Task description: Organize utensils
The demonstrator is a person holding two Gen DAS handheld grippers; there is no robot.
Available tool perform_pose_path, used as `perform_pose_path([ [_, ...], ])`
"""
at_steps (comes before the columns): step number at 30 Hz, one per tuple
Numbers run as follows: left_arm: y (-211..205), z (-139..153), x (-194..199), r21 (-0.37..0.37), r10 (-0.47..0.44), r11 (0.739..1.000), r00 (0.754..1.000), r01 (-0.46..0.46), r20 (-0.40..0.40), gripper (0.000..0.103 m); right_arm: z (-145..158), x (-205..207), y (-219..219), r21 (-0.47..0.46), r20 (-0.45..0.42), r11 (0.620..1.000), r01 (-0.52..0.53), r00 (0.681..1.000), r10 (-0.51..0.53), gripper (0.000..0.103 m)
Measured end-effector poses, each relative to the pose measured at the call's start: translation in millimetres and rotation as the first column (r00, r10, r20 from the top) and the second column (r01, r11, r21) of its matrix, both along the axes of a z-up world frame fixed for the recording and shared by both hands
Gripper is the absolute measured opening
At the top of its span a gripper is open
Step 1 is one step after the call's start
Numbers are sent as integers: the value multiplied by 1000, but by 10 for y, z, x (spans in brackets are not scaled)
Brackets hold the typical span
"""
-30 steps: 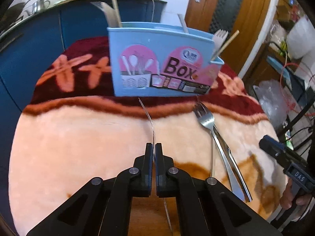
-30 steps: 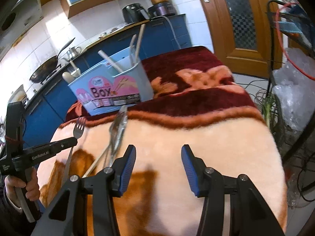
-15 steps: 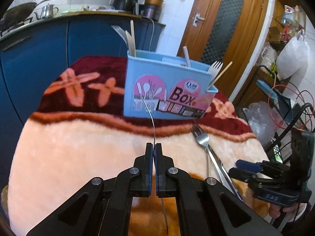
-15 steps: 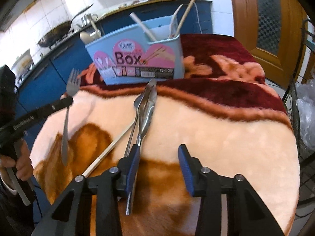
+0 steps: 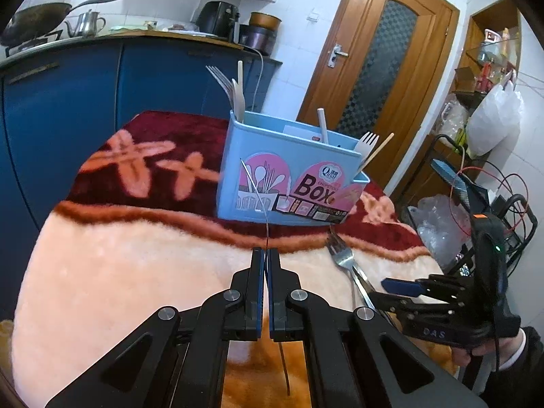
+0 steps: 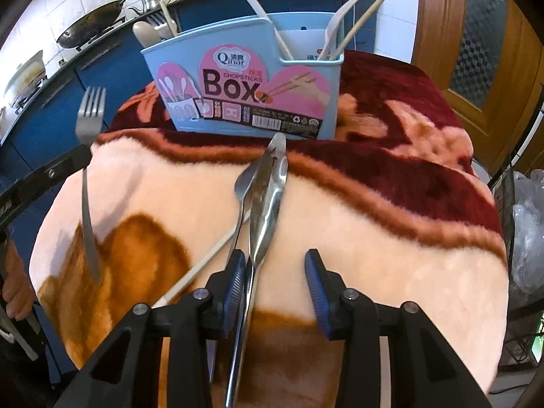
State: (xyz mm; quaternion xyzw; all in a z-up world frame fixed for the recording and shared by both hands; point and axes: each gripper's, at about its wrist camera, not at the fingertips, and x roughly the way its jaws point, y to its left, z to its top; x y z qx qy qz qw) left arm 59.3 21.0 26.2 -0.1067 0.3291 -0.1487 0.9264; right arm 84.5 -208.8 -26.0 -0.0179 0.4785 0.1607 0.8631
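Note:
A light blue utensil box point(image 5: 292, 176) point(image 6: 251, 74) stands on the blanket-covered table and holds several forks, spoons and chopsticks. My left gripper point(image 5: 266, 255) is shut on a metal fork point(image 6: 89, 156), seen edge-on in the left wrist view point(image 5: 258, 197), lifted above the table left of the box. My right gripper point(image 6: 274, 265) is open and low over the table. Metal tongs point(image 6: 268, 197) lie between its fingers, close to the left finger. A second fork point(image 5: 345, 261) and a wooden chopstick point(image 6: 207, 258) lie beside the tongs.
The table wears a peach, brown and dark red blanket point(image 6: 391, 217). Blue kitchen cabinets point(image 5: 85, 102) stand behind it, a wooden door point(image 5: 380, 78) at the back right. A wire rack with bags and cables point(image 5: 476, 176) stands off the right edge.
My left gripper has lifted the fork higher above the table. My right gripper has moved forward and down, so the tongs now lie between its open fingers.

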Motion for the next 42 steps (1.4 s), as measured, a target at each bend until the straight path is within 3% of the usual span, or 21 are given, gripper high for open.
perform_pose_path([
  [5, 29, 21, -1, -8, 1, 1000, 1000, -1, 18, 1, -10, 152, 46, -20, 3, 1000, 7, 1000, -7, 38],
  [7, 35, 26, 2, -11, 2, 1000, 1000, -2, 21, 1, -8, 190, 65, -41, 17, 999, 14, 1000, -14, 16],
  [15, 19, 74, -27, -10, 2, 1000, 999, -1, 53, 1, 37, 39, -148, -72, 18, 994, 79, 997, -78, 16],
  [20, -2, 85, -23, -12, -5, 1000, 998, 5, 56, 1, 23, -54, -244, -99, -17, 993, 63, 998, -65, 17],
  [30, -27, 148, -56, -4, -1, 1000, 997, 1, 71, 1, 11, 335, -155, -141, -11, 989, 47, 999, -49, 30],
  [34, -16, 190, -48, -2, -2, 1000, 997, 2, 79, 1, 10, 423, -128, -165, 14, 986, 8, 1000, -6, 21],
  [38, -17, 240, -39, -2, -3, 1000, 996, 3, 94, 1, 87, 371, -166, -157, 82, 987, 27, 997, -15, 21],
  [42, -32, 299, -29, 0, -4, 1000, 993, 4, 115, 1, 227, 239, -257, -54, 163, 997, 50, 986, -41, 20],
])
